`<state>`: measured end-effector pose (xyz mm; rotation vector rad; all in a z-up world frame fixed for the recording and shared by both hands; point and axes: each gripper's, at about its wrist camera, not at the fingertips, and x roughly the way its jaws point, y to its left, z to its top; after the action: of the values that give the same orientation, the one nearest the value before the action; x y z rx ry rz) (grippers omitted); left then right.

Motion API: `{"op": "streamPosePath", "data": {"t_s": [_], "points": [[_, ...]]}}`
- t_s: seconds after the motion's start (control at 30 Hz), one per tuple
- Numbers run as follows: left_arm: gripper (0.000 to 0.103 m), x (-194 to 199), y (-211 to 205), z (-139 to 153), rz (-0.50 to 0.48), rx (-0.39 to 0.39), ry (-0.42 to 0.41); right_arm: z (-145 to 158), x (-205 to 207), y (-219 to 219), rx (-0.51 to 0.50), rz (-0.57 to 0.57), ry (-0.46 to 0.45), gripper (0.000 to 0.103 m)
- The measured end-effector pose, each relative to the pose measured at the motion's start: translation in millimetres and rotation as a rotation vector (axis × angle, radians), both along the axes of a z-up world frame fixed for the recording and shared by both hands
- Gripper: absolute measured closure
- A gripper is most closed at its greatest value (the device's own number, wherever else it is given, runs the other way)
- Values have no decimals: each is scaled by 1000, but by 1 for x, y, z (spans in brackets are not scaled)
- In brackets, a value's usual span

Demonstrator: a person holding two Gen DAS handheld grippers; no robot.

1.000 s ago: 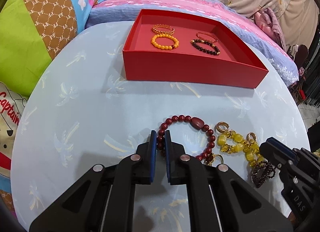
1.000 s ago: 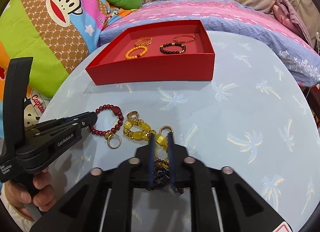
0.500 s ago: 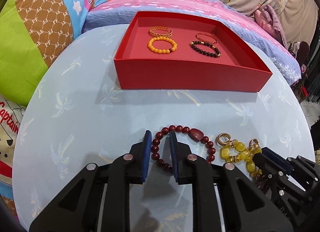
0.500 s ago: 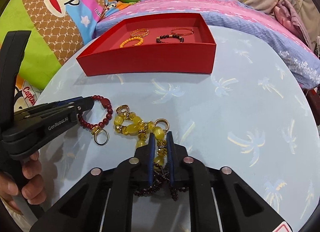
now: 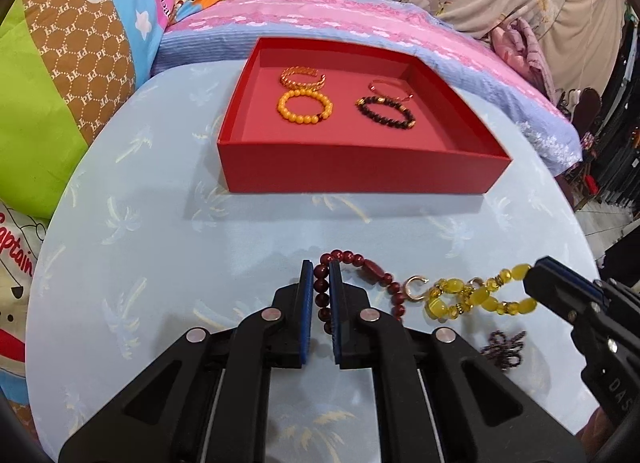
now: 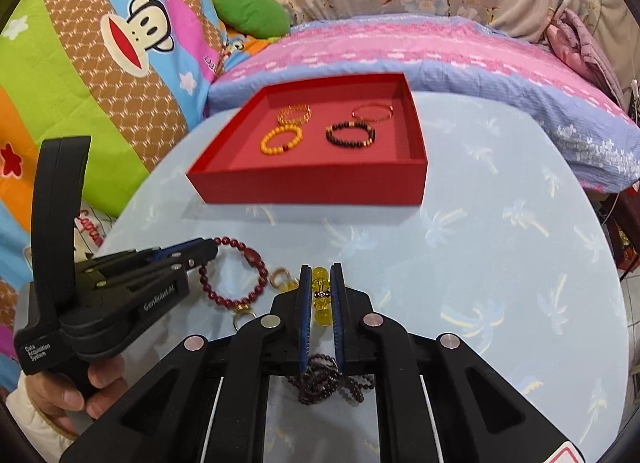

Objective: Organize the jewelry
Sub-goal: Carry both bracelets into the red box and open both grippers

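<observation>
Beads of a dark red bracelet are pinched between the closed jaws of the left gripper, near the front wall of the red box; 4 bracelets are seen inside it.

From the right wrist, a yellow bead bracelet is clamped by the closed right gripper, near the same box.

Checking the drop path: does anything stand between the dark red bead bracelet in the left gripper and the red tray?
Nothing visible does. The left gripper is shut on the dark red bead bracelet; only bare tablecloth lies before the red tray.
</observation>
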<state>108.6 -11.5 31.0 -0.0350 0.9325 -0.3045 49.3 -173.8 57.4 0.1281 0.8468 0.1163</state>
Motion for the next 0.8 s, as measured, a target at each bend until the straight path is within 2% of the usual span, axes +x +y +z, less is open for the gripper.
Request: {"op": "streamPosePath", "data": {"t_s": [0.33, 0.57, 0.67, 0.8], "points": [[96, 4, -11, 58, -94, -39, -72, 54, 16, -8, 2, 16, -90, 94], [95, 33, -24, 96, -124, -56, -139, 89, 54, -15, -17, 21, -160, 94], [95, 54, -28, 101, -108, -69, -158, 91, 78, -15, -15, 21, -164, 94], [96, 81, -30, 93, -95, -103, -134, 83, 110, -14, 6, 22, -138, 94]]}}
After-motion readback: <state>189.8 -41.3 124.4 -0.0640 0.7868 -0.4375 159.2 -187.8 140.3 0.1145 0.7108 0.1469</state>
